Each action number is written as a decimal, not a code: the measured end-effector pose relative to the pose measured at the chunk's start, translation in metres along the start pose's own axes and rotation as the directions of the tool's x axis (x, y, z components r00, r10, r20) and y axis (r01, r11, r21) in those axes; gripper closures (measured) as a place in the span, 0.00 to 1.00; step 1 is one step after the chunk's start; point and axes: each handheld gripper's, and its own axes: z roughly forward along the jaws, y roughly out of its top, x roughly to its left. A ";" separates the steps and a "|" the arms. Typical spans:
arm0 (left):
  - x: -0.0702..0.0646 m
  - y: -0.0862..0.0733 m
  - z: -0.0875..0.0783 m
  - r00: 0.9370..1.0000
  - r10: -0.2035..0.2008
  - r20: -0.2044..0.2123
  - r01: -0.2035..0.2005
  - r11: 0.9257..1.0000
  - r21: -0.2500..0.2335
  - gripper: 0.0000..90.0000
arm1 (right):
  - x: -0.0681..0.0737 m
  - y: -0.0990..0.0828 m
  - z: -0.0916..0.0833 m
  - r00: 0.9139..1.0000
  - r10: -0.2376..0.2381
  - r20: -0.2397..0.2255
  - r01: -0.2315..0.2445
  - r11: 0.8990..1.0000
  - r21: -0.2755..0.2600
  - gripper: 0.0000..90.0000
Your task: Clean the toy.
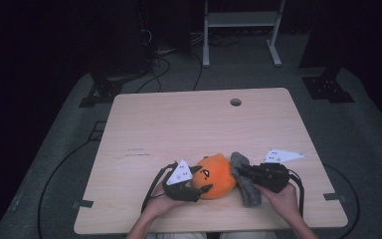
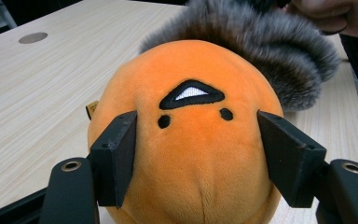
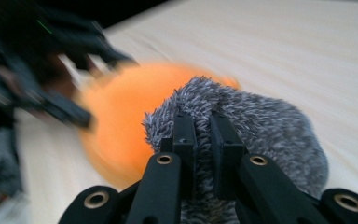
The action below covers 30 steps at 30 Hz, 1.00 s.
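An orange plush point(image 1: 214, 175), round w/ a black-edged white triangle and two black dots stitched on, is seen lying near the table point(image 1: 179, 124) front edge, w/ a grey furry tail point(image 1: 244, 180) at its right. The left gripper point(image 2: 196, 154) is spread around the plush body, jaws alongside it, pressure not discernible. The right gripper point(image 3: 203, 140) is clenched on the tail fur.

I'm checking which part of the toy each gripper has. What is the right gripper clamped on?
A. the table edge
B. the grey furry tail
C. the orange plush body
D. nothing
B: in the right gripper view, the right gripper has its jaws pinched nearly together into the grey furry tail, with the orange plush body lying beyond it.
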 end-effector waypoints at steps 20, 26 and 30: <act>-0.007 0.002 0.002 1.000 0.031 0.003 -0.031 0.999 0.028 0.41 | 0.014 0.007 0.003 0.998 -0.052 -0.046 0.053 0.999 0.009 0.90; 0.002 -0.003 -0.003 1.000 0.000 0.013 0.000 1.000 0.028 0.41 | 0.007 -0.002 0.017 0.999 -0.048 -0.016 0.050 0.995 0.082 0.91; 0.001 -0.004 -0.002 1.000 0.000 0.012 0.000 1.000 0.025 0.41 | -0.001 -0.005 0.009 1.000 -0.012 0.022 0.009 0.995 0.097 0.91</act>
